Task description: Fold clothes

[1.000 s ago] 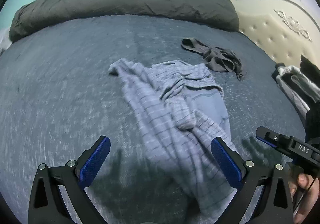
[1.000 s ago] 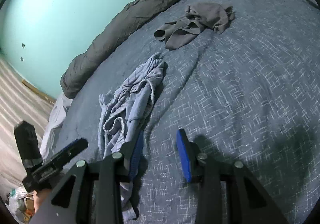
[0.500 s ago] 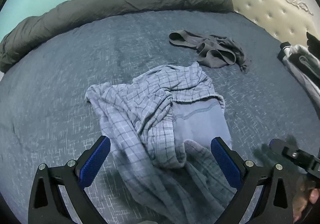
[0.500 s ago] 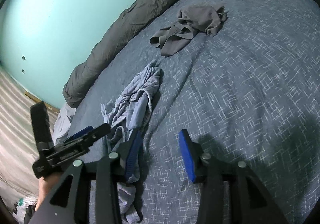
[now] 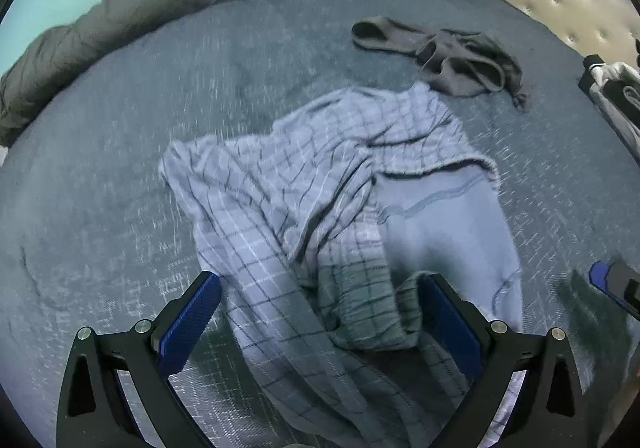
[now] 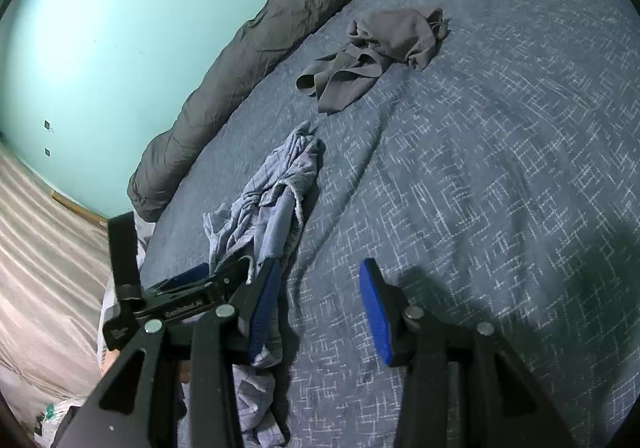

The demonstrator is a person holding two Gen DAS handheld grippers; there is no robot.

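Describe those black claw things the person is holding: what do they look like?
Each hand-held gripper is a black frame with two angled fingers joined by silver bolts. The left hand-held gripper and the right hand-held gripper both carry ribbed blue pads on the inner faces. Small white lettering marks the left one's side, too blurred to read.
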